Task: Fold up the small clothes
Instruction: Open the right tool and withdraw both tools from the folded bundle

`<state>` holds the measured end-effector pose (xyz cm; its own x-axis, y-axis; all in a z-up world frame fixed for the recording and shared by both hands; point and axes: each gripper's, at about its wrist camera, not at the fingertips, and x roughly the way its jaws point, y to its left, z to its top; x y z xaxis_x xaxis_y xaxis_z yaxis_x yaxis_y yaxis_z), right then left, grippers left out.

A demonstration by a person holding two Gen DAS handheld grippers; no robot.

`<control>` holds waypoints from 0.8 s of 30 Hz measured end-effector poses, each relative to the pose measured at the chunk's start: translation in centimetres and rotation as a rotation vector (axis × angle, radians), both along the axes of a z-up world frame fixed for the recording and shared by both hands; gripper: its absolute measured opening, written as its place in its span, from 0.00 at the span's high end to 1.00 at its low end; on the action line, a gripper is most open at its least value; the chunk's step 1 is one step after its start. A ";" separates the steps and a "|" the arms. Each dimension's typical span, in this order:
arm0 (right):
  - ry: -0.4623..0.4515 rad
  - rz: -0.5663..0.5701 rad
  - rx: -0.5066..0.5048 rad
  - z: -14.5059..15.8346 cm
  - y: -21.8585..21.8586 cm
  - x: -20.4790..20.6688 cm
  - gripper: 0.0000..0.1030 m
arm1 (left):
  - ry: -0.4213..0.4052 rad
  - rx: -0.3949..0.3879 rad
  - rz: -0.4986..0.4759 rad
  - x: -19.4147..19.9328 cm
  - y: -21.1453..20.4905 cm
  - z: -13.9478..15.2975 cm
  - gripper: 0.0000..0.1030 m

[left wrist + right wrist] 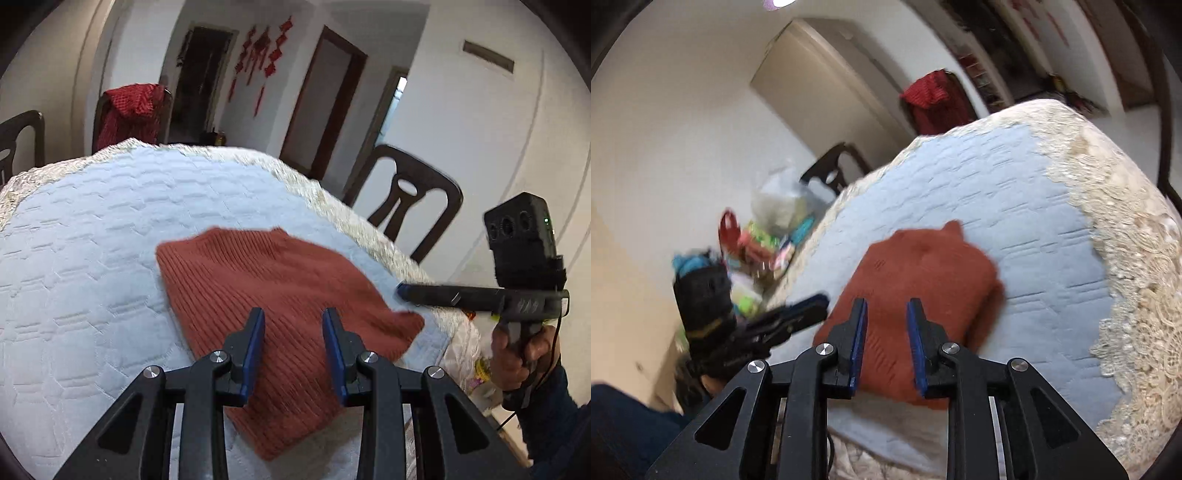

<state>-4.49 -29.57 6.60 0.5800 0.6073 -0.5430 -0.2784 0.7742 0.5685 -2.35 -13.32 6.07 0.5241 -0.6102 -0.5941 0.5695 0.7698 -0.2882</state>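
Covering most of the table [332, 206] is a pale blue quilted pad [92, 258], and a cream lace cloth [1137, 258] shows all round its edge and hangs over the side. On the pad, toward the near right corner, lies a rust-red knitted sweater [280, 295], folded into a rough rectangle and lying flat.

The left gripper [293, 314] hangs above the near part of the sweater with its blue-lined jaws apart and nothing between them. The right gripper [886, 304] is above the sweater too, jaws likewise apart and holding nothing. From the left camera the right tool is seen side-on over the table's right edge, gripped by a hand [517, 350] in a dark blue sleeve.

Around the table stand dark wooden chairs: one [410, 206] at the right side, another [20, 140] at the far left, and a third at the far end with a red garment [129, 114] draped over its back. The walls are white. On the far wall hang red paper decorations [262, 55] between two brown-framed doorways [325, 99]. Off the table's left side, in the right camera's blurred view, sits a heap of plastic bags and colourful packets [768, 236].
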 end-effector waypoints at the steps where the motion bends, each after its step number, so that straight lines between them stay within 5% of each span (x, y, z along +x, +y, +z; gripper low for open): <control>1: 0.037 0.015 -0.044 -1.3 0.8 0.0 0.78 | 0.006 0.017 -0.005 -0.2 -0.1 -0.5 0.66; 2: 0.064 0.010 -0.074 -2.2 0.9 0.1 0.78 | 0.009 0.037 -0.008 -0.6 -0.1 -1.1 0.66; 4: 0.084 -0.017 -0.087 -3.8 0.4 -0.4 0.97 | 0.006 0.068 -0.009 -1.2 0.0 -2.2 0.67; 7: 0.082 -0.041 -0.014 -4.4 -0.6 -1.1 0.97 | -0.034 0.085 -0.006 -2.1 -0.2 -2.4 0.66; 19: -0.031 -0.103 -0.028 -1.2 0.4 1.1 0.94 | -0.034 0.015 0.079 1.3 0.2 0.3 0.66; 24: 0.059 -0.122 -0.101 -3.9 0.9 3.4 0.94 | 0.015 0.082 0.116 2.6 -0.2 -2.4 0.66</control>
<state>-1.11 -28.65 2.65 0.6111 0.4751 -0.6331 -0.1470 0.8540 0.4990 0.28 -13.50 3.72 0.5789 -0.4952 -0.6478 0.4715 0.8515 -0.2295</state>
